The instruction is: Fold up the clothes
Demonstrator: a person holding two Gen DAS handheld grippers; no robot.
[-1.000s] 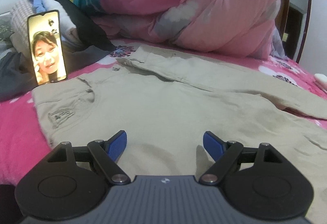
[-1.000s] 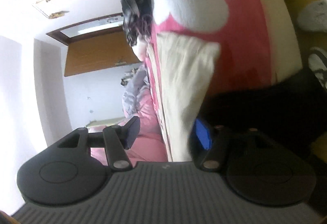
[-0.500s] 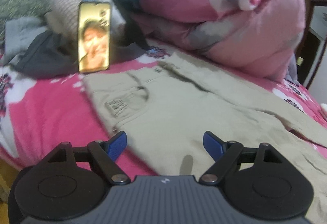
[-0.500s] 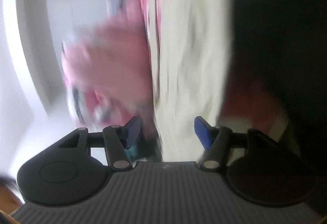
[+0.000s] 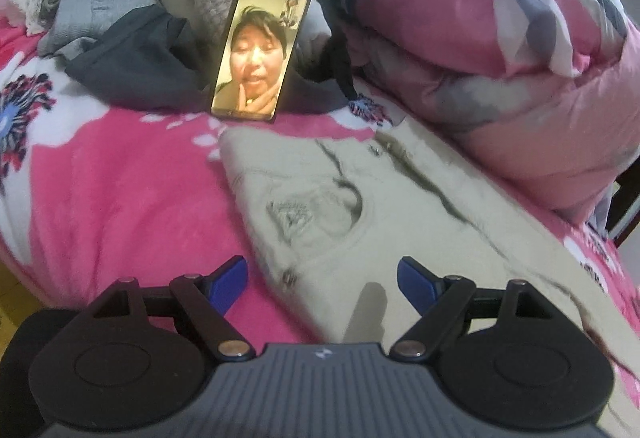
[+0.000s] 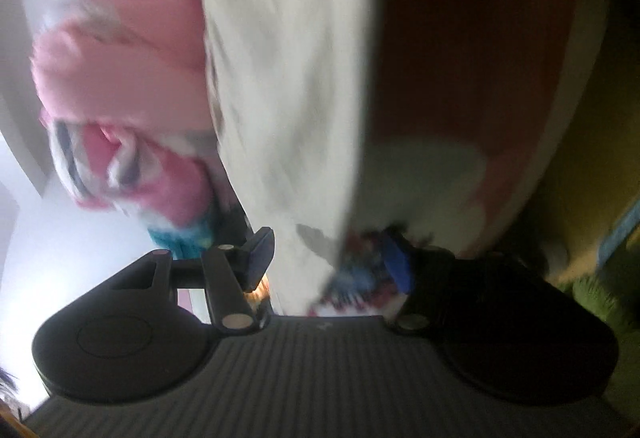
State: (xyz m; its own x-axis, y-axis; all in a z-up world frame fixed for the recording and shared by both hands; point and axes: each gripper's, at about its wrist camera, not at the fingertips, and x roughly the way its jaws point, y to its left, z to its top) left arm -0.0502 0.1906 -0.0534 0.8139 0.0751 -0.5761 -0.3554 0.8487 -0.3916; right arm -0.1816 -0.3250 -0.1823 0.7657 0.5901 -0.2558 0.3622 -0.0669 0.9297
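Beige trousers (image 5: 420,222) lie spread flat on the pink floral bedspread (image 5: 112,190), waistband at the left end, legs running right below the heaped duvet (image 5: 500,38). Since a second ago the left-wrist view has swung left: more bare bedspread and the propped phone (image 5: 262,42) now show. Left gripper (image 5: 322,276) hovers over the near waistband corner, jaws wide apart, nothing between. Right gripper (image 6: 328,258), its view blurred and rolled sideways, has swept along the fabric; jaws part-way apart, empty. Likely lining up a first fold.

A lit phone (image 5: 262,42) stands propped on a pink floral bedspread (image 5: 120,190), with a bundled pink duvet (image 5: 500,58) to the phone's right.
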